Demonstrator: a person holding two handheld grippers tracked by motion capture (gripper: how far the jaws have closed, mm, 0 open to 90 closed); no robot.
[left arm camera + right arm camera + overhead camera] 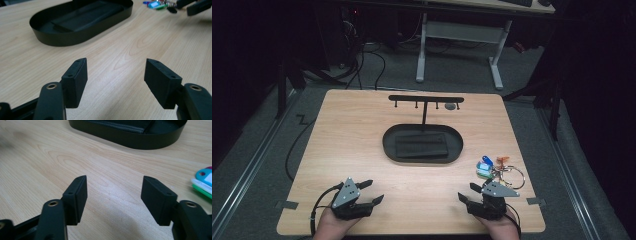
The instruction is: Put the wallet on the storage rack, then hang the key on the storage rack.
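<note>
Key bunch point(497, 170) lies on table point(362, 150) just ahead of right gripper point(469, 192) (not touching); left gripper point(372, 192) well apart. Both jaws spread, empty.

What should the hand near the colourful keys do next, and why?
Probably ease the right gripper forward to the key bunch. Its jaws stand open with only bare table between them, and the keys lie just ahead of it, untouched, while the hook stand carries no keys.

Both tongs are matte black: the left tongs point(371, 192) and right tongs point(466, 193) each carry a grey three-cornered plate on top, blocky pads point(75, 81) with small screw holes, brass-ringed pivots and a black cable behind.
</note>
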